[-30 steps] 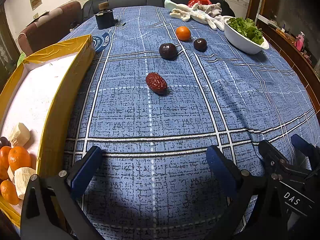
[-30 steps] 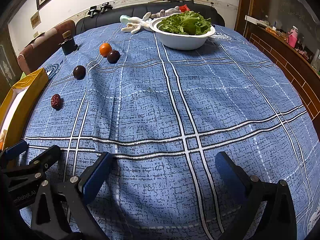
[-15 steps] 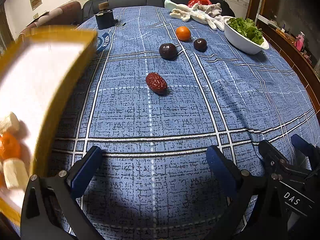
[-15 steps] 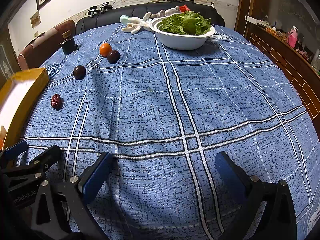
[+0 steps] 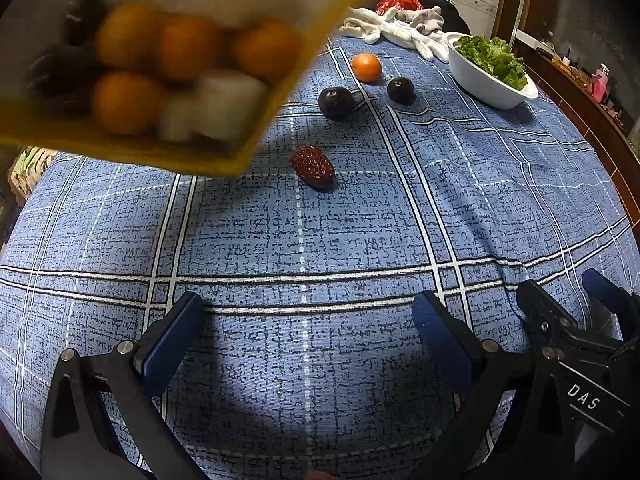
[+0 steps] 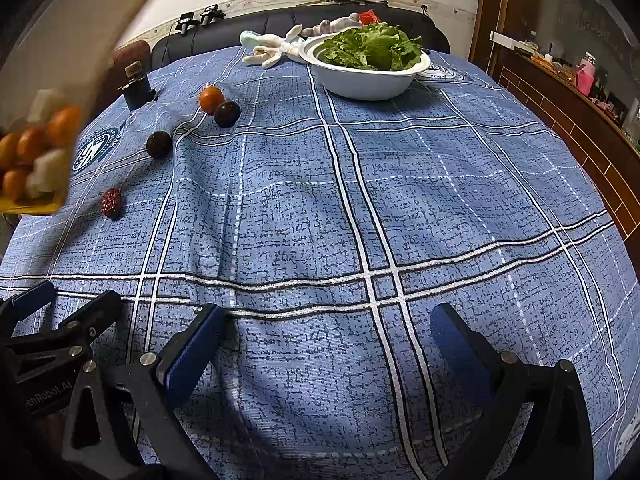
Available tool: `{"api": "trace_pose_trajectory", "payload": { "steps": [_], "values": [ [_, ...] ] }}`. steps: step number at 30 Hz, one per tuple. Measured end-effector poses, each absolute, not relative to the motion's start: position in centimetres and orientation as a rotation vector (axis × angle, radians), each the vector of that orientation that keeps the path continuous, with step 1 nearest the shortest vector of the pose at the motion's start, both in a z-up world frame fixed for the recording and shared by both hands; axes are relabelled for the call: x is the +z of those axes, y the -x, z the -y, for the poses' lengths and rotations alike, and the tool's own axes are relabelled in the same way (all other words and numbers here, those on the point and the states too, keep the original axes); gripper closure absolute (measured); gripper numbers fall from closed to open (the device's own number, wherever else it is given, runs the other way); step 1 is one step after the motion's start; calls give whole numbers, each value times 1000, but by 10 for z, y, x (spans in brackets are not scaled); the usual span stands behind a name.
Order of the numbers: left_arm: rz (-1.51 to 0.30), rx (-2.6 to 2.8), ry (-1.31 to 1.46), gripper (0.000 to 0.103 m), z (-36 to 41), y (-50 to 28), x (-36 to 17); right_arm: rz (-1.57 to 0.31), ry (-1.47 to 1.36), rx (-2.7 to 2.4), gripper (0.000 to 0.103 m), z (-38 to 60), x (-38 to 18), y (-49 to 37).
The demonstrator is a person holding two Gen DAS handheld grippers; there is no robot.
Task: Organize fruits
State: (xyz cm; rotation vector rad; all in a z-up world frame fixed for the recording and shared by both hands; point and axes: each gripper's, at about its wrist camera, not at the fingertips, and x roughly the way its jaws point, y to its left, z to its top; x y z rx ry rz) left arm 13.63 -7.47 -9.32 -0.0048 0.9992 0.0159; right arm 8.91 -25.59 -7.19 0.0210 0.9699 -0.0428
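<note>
A yellow box (image 5: pixel 256 136) hangs tilted above the table's left side, blurred, with several oranges, white banana pieces and dark fruits piled in its low corner; it also shows as the box (image 6: pixel 36 206) in the right wrist view. What holds it is hidden. On the blue cloth lie a red date (image 5: pixel 313 167) (image 6: pixel 111 201), two dark plums (image 5: pixel 336 103) (image 5: pixel 400 90) and an orange (image 5: pixel 366 67). My left gripper (image 5: pixel 308 328) and right gripper (image 6: pixel 326 334) rest low near the front edge, both open, nothing between their fingers.
A white bowl of green lettuce (image 5: pixel 490 70) (image 6: pixel 366 66) stands at the far right. White gloves (image 5: pixel 396 32) lie at the back by a dark sofa. A small black device (image 6: pixel 138 88) sits far left. A wooden counter (image 6: pixel 568 112) runs along the right.
The yellow box has risen from the table's left edge and swung up and tilted over the cloth, its fruit sliding into one corner. Both grippers and the loose fruits have stayed put.
</note>
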Motion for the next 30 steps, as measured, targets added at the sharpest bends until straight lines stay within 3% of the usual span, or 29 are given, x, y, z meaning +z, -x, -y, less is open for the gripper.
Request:
{"api": "trace_pose_trajectory", "payload": {
  "steps": [30],
  "values": [
    [-1001,15,4,0,75,-135,-95,-968,-22,-43,0,255,-72,-90]
  ]
}}
